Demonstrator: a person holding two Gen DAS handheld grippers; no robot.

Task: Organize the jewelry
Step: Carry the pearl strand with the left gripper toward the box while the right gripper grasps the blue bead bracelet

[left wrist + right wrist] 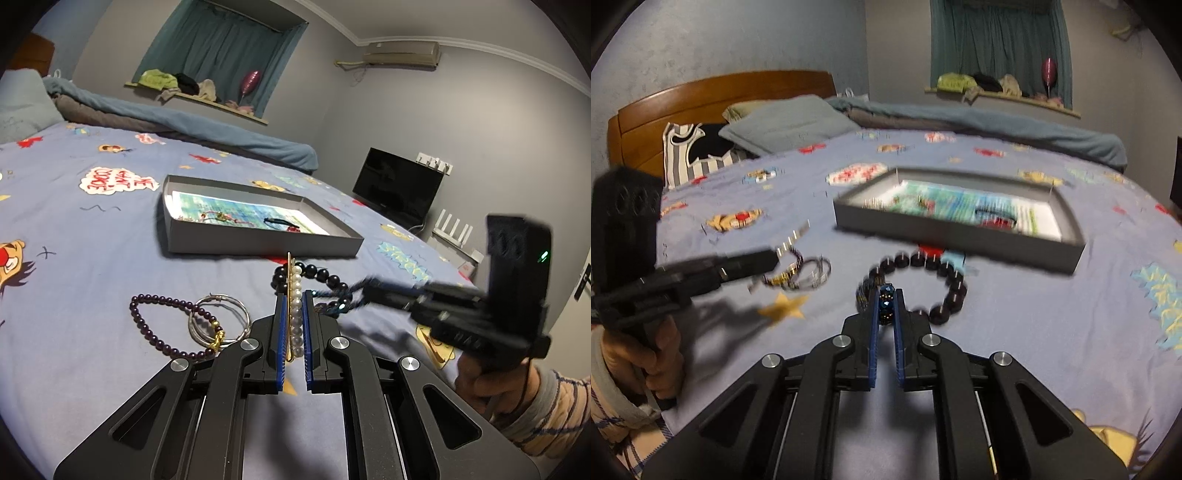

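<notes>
Left gripper (293, 317): clamped on a pearl bracelet (296, 314); the white beads run lengthwise between the blue pads, with a thin gold band (289, 280) standing up against them.
Right gripper (886, 310): closed around dark blue faceted beads (886, 303), pinched between its pads; in the left wrist view its tip is blurred beside the black bead string.
Black bead bracelet (945, 284): large round beads in a loop on the bedsheet (1052, 325), just in front of the tray and just past both gripper tips.
Tray (258, 242): shallow grey box, open top, on the sheet beyond the bracelets; patterned paper lining; holds a small red-green piece (218, 217) and a dark hair tie (282, 222) with a red bit beside it.
Purple bead bracelet (147, 317): lies on the sheet left of the left gripper, overlapping the silver bangles (221, 317).
Gold charm (218, 338): at the near end of the purple strand, touching the bangles.
Hands: one on each gripper handle, striped sleeve at the wrist.
Image quality: right wrist view is motion-blurred; fine detail there is unreadable.
</notes>
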